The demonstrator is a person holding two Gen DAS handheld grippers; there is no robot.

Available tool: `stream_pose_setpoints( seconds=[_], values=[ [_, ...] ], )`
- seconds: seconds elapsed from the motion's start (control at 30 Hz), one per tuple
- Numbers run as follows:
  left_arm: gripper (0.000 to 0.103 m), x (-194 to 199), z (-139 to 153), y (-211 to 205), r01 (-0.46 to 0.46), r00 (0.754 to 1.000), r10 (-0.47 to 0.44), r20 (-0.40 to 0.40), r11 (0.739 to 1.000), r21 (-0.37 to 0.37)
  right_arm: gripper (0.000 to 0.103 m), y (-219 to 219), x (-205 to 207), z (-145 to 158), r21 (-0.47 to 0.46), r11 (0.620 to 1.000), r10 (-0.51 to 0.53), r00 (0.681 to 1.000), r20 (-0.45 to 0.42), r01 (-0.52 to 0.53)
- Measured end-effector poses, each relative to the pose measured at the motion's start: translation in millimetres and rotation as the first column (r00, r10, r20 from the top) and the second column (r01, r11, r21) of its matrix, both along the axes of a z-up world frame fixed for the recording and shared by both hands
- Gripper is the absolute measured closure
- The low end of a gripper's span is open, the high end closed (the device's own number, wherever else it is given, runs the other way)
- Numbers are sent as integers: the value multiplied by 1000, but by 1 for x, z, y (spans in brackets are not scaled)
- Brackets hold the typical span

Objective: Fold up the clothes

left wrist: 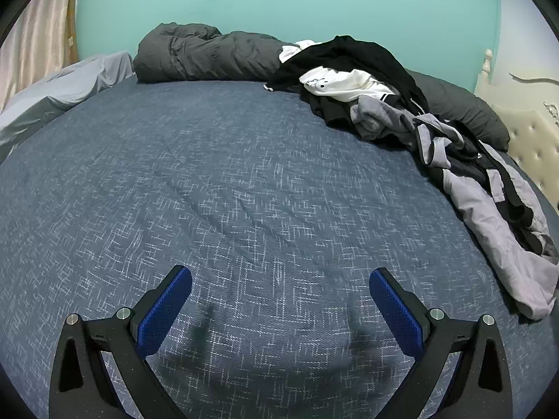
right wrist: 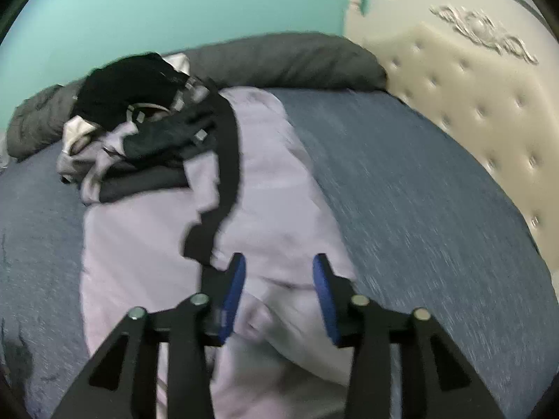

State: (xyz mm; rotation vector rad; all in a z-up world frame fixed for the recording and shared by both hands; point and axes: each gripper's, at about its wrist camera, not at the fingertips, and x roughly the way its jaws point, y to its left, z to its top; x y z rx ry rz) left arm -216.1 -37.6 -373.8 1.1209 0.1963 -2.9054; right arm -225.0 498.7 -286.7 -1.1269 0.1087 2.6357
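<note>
A pile of clothes (left wrist: 367,83) lies at the right of a blue patterned bed (left wrist: 209,192): black, white and grey pieces. A light grey garment with black stripes (left wrist: 489,202) trails from the pile toward the near right. My left gripper (left wrist: 280,276) is wide open and empty above bare sheet. In the right wrist view the same light grey garment (right wrist: 272,181) spreads toward me, with the pile (right wrist: 139,111) behind it. My right gripper (right wrist: 278,265) is open, its jaws on either side of a raised fold of that garment. The view is blurred.
A rolled dark grey duvet (left wrist: 209,56) lies along the teal wall at the back. A grey pillow (left wrist: 70,80) sits at the back left. A cream tufted headboard (right wrist: 482,111) bounds the bed at the right.
</note>
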Motion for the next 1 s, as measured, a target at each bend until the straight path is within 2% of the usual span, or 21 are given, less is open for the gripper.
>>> stream_pose_setpoints(
  seconds=[0.1,0.3,0.47,0.67,1.0],
  values=[
    [0,-1,0,1,1,1000,-1,0,1000,-2,45,-15,-29,-1,-45,997,64,998,-13,-64],
    [0,-1,-1,4,10,1000,-10,-1,1000,-4,41,-83,-94,-30,-79,979,192,980,58,-187],
    [0,-3,-1,2,8,1000,-8,-2,1000,-6,41,-142,-144,-52,-42,958,286,954,92,-283],
    [0,-8,-1,-11,-29,1000,29,3,1000,-4,40,-190,-188,-69,-9,943,331,937,113,-332],
    [0,-12,-4,-19,-49,999,50,10,999,-10,40,-225,-221,-103,111,906,379,899,217,-409]
  ],
)
